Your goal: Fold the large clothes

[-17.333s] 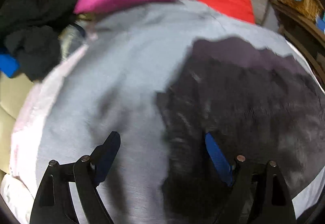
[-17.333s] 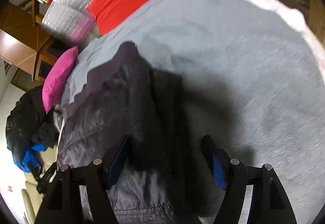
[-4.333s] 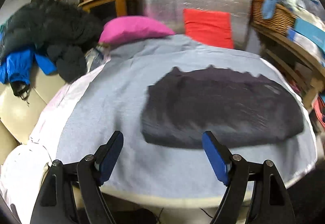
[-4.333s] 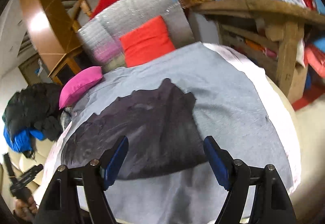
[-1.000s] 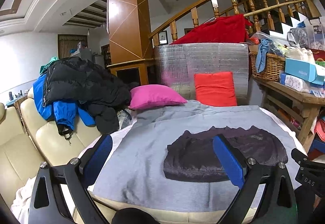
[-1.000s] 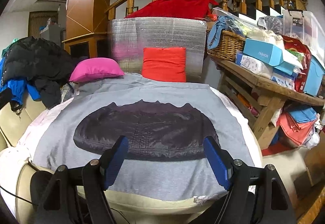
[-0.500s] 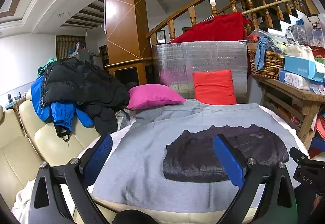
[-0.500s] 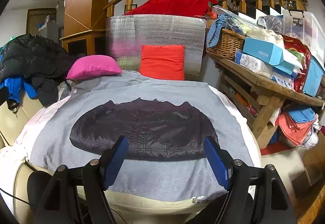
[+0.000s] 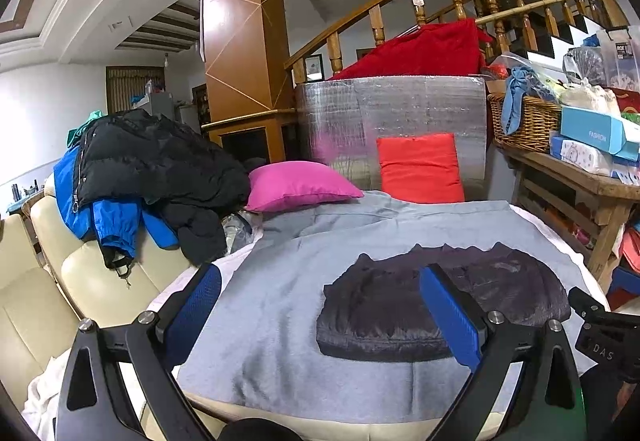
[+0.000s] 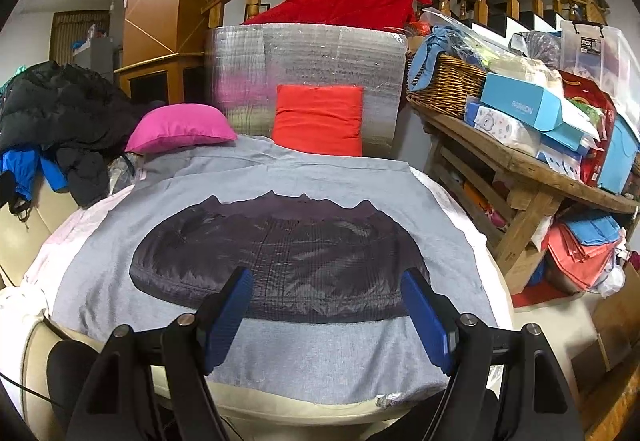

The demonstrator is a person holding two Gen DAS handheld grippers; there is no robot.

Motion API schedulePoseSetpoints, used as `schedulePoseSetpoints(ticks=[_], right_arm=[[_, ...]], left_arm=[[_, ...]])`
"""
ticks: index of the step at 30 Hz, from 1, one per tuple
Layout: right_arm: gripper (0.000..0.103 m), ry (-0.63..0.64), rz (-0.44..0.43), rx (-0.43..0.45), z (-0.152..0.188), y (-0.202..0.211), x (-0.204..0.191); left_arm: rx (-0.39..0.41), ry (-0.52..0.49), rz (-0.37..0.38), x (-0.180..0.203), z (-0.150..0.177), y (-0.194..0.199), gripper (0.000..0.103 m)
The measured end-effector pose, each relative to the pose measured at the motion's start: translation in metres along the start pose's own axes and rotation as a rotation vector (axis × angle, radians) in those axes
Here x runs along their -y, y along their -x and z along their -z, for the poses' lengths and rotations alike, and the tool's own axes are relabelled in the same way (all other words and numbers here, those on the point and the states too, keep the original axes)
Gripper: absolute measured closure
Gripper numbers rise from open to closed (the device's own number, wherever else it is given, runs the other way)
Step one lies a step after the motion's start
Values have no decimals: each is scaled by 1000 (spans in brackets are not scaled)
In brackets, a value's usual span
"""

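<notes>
The folded dark jacket (image 10: pixel 280 261) lies flat on the grey sheet (image 10: pixel 340 353), beyond both grippers and not touching them. The left gripper (image 9: pixel 320 305) and the right gripper (image 10: pixel 328 309) both stand wide open above the sheet's near edge, holding nothing.

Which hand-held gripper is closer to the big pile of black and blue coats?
Left. The left hand-held gripper is open beside the coats on the sofa. The right hand-held gripper, also open, faces the folded dark jacket, with the coats off at its far left.
</notes>
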State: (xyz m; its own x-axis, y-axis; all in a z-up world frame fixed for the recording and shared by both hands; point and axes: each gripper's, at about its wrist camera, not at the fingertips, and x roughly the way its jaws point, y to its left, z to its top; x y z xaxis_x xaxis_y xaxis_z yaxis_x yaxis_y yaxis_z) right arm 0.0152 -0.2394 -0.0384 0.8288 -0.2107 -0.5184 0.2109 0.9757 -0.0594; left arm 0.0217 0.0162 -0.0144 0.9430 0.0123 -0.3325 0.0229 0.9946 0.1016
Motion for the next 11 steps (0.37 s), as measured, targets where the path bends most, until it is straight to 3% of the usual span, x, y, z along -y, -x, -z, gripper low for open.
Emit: schedulePoseSetpoints(ticks=[9,11], right_arm=[[24,11,-15,-12,-11,-18,2],[24,-1,-24,-26,-19,-30,11]], left_arm=[[45,20,73,9,-3,-17,4],[-20,14,64,13,-6,-51,4]])
